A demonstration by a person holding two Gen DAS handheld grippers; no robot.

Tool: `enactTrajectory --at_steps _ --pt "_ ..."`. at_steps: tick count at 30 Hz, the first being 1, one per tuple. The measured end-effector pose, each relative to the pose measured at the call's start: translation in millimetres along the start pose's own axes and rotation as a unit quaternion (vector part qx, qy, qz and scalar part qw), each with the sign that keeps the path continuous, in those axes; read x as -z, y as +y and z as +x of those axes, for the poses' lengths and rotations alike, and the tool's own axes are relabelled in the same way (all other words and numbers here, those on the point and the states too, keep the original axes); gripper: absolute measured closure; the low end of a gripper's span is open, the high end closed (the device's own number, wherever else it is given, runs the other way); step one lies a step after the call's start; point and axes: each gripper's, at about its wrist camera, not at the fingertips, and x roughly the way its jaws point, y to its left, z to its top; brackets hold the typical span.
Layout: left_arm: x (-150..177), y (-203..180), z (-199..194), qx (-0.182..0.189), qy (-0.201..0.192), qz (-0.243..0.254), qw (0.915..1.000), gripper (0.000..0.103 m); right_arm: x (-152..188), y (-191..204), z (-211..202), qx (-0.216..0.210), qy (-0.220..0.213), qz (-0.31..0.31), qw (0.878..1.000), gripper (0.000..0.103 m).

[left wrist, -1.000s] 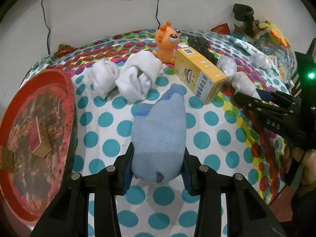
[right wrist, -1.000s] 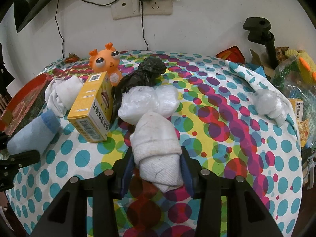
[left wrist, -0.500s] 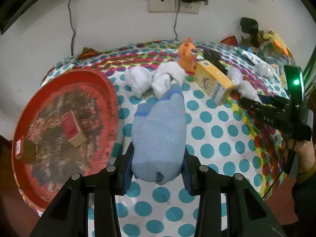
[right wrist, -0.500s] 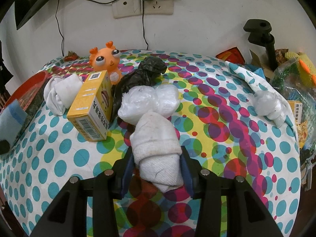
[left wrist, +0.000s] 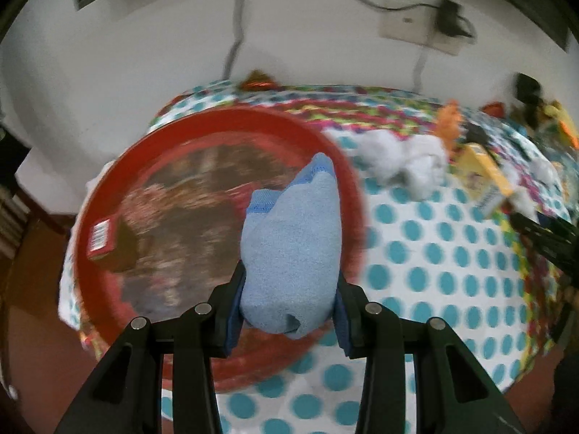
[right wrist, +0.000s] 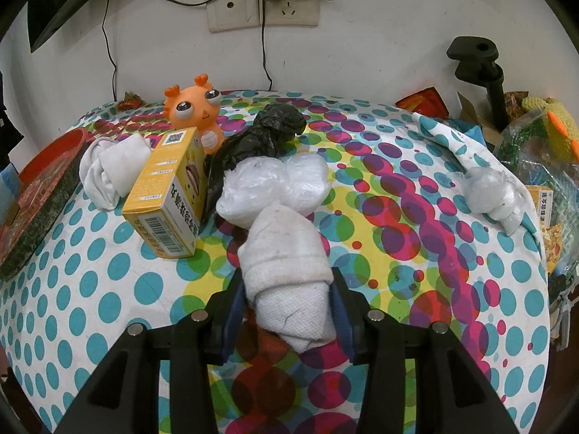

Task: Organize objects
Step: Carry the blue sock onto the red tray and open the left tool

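My left gripper (left wrist: pixel 287 311) is shut on a rolled light-blue sock (left wrist: pixel 291 249) and holds it above the right part of a round red tray (left wrist: pixel 108 188). My right gripper (right wrist: pixel 287 303) is shut on a rolled white sock (right wrist: pixel 289 267) just above the dotted tablecloth. The red tray shows at the left edge of the right wrist view (right wrist: pixel 43 188). A small red box (left wrist: pixel 103 238) lies in the tray.
On the table are a yellow box (right wrist: pixel 168 195), an orange toy (right wrist: pixel 197 112), a black bag (right wrist: pixel 260 133), a white plastic bundle (right wrist: pixel 278 184), more white socks (right wrist: pixel 112 166) and another white bundle (right wrist: pixel 495 195). Clutter sits at the right edge.
My left gripper has swung left with the blue sock, from over the tablecloth to over the red tray. My right gripper has stayed still with the white sock.
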Motion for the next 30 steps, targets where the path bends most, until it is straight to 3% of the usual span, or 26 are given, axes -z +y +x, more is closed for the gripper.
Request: enactTrajectory --at_steps 5,14,24,30 --pt "4.1 38.4 11.9 -0.033 0.009 -0.031 0.9989 0.065 0.2 0.9 0.1 0.0 0.0 0.0 1.0 0.058" --pt "18.4 93.5 33.4 -0.051 0.039 -0.088 0.994 0.065 -0.6 2.2 -0.2 0.004 0.001 -0.002 1.0 0.058" --pt "23.7 121.1 45.1 -0.072 0.046 -0.101 0.9912 0.065 0.0 2.7 0.3 0.005 0.001 -0.002 1.0 0.058" --pt "23.9 124.5 44.8 -0.078 0.042 -0.094 0.9916 0.058 0.0 2.4 -0.1 0.006 0.001 -0.003 1.0 0.058"
